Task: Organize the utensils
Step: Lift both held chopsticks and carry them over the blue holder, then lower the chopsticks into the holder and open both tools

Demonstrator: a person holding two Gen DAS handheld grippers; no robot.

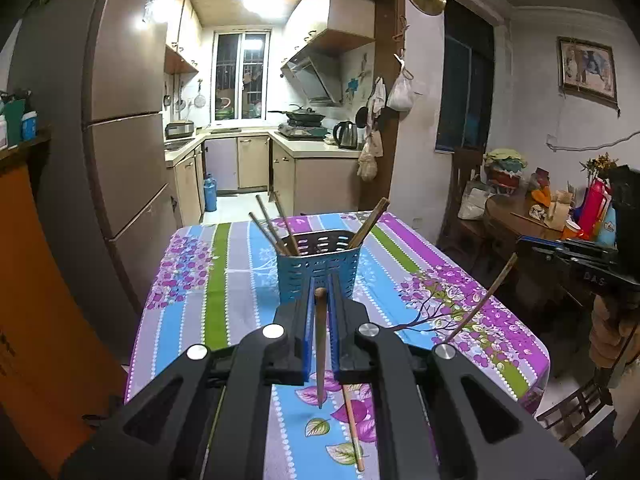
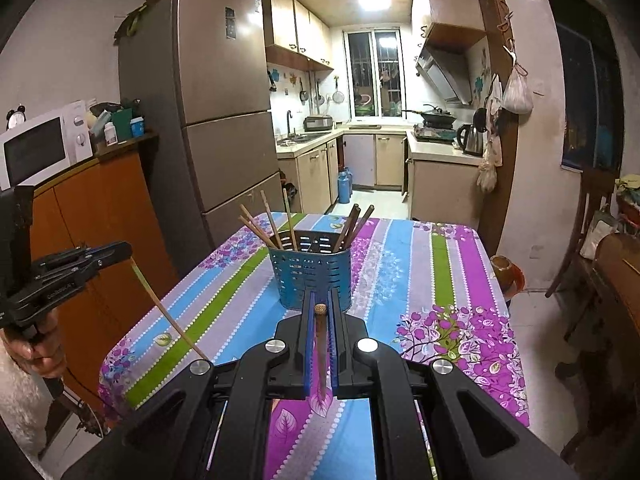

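A table under a floral striped cloth (image 1: 240,272) carries one blue perforated metal utensil holder (image 1: 318,268) mid-table, holding about nine wooden chopsticks (image 2: 264,224), and one loose chopstick (image 1: 354,428) at its near edge. The left gripper (image 1: 320,300) and right gripper (image 2: 319,312) each clamp one brown chopstick (image 1: 320,352) above the cloth.

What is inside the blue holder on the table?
The holder has chopsticks leaning left and darker ones leaning right. Its wall hides their lower ends and the bottom.

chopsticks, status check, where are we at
Left gripper shut on chopstick; right gripper likewise. Blue holder dead ahead. One chopstick on table.
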